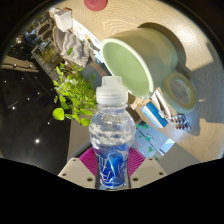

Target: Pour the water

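The gripper [112,168] is clamping a clear water bottle [111,135] between its pink pads [92,160], both fingers pressing its sides. The white-capped bottle is pointing forward, its cap reaching just below a pale green mug [140,58] lying beyond it. A leafy green plant [74,92] is sitting off to the fingers' left.

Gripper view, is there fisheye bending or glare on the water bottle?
Gripper view: strong fisheye curvature bends the table edge and tilts the green mug; the water bottle in the gripper is sharp, with small bright highlights on its clear plastic.
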Available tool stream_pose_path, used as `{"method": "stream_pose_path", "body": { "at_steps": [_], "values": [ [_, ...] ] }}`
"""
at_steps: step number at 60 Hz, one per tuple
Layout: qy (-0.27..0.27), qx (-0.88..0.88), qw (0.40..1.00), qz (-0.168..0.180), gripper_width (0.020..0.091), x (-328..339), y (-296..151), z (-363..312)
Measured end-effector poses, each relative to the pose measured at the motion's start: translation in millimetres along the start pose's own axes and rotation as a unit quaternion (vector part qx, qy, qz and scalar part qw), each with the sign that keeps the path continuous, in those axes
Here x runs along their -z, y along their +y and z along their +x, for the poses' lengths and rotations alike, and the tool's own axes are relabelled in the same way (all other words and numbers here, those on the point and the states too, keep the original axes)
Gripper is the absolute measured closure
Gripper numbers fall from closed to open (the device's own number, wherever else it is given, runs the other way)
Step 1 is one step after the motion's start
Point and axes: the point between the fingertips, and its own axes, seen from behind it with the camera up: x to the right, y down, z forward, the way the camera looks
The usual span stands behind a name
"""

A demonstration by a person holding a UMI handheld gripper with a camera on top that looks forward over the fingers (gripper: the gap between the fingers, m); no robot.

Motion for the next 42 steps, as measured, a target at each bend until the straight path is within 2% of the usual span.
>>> {"method": "stream_pose_path", "body": {
  "at_steps": [6,12,20,33,42],
  "values": [
    [0.022,0.036,0.999,-0.010,0.0768,2.0,4.0,2.0],
    [0.054,0.150,0.987,-0.031,0.0770,10.4,15.6,-3.8],
    [0.079,0.372,0.924,-0.046,0.0766,25.0,17.5,-38.9],
    [0.064,0.672,0.738,0.005,0.0761,45.4,-6.9,-138.7],
    [0.084,0.796,0.597,0.056,0.0764,74.2,-66.1,-182.9]
  ]
}}
